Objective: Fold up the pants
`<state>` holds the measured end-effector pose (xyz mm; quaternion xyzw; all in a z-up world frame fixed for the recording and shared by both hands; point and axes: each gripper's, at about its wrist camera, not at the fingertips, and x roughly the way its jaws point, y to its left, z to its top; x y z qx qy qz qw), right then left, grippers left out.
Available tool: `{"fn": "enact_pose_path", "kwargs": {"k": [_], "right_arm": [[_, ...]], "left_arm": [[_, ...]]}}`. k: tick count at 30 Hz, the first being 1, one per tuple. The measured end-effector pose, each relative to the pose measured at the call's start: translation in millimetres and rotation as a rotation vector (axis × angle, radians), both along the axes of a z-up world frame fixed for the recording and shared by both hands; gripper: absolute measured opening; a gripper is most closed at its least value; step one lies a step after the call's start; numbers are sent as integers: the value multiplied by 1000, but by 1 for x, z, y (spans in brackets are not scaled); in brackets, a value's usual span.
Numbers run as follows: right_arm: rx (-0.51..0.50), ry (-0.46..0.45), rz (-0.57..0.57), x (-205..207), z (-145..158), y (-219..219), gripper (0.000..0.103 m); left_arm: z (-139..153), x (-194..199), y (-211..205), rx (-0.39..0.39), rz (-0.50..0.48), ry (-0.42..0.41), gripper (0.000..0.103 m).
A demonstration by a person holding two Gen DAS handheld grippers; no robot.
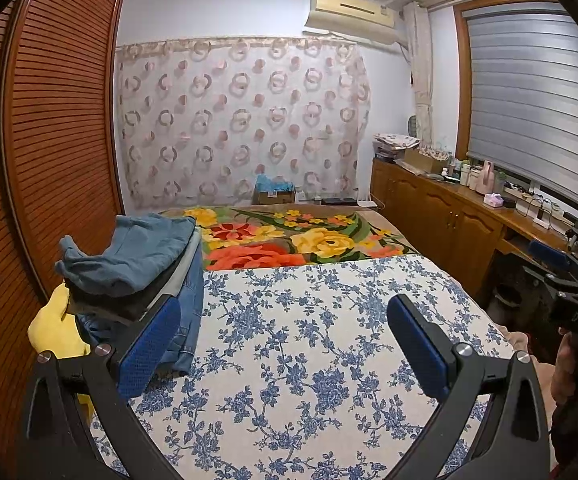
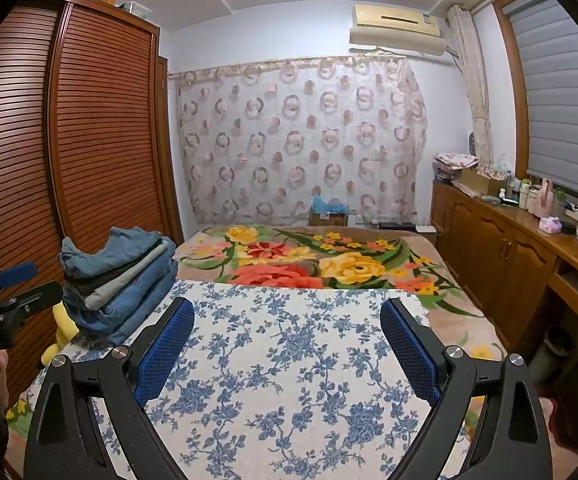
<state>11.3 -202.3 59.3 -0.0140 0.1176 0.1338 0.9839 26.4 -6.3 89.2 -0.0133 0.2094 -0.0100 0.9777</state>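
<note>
Left claw (image 1: 285,340): jaws spread wide, nothing between the blue pads, hovering over the bed
Right claw (image 2: 287,344): also wide and empty, held level above the same cloth; in the left wrist view it shows at the far right edge
Bed cloth (image 2: 289,380): white with blue flowers, lying flat straight ahead of and beneath both claws, with no garment spread on it
Pants (image 1: 141,256): a stack of folded pairs, denim and darker ones, sitting ahead and to the left of both claws, nearest the left claw's left finger; the top blue pair looks rumpled rather than neatly squared
Yellow item (image 1: 55,328): soft, partly tucked under the stack on its left side; what it is cannot be told
Floral blanket (image 2: 321,264): beyond the blue-flowered cloth, farther ahead of both claws
Wardrobe (image 2: 69,140): slatted wooden doors, left of the stack
Step in hand: judged to be a pause between garments, since both claws are free and the working area ahead holds no pants
Next move calls for: probably a reach leftward to the stack, either to tidy the top pair or to fetch a pair not in view; a pinch at the waistband edge with one claw, the other taking the far side, so the fabric lifts without dragging the pile over
</note>
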Motion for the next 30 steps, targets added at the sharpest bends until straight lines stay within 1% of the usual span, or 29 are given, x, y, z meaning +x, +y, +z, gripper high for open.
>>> {"fn": "enact_pose_path", "kwargs": {"k": [30], "right_arm": [[1, -5, -3, 2, -3, 0, 95]], "left_arm": [[-1, -2, -1, 0, 0, -4, 103]]}}
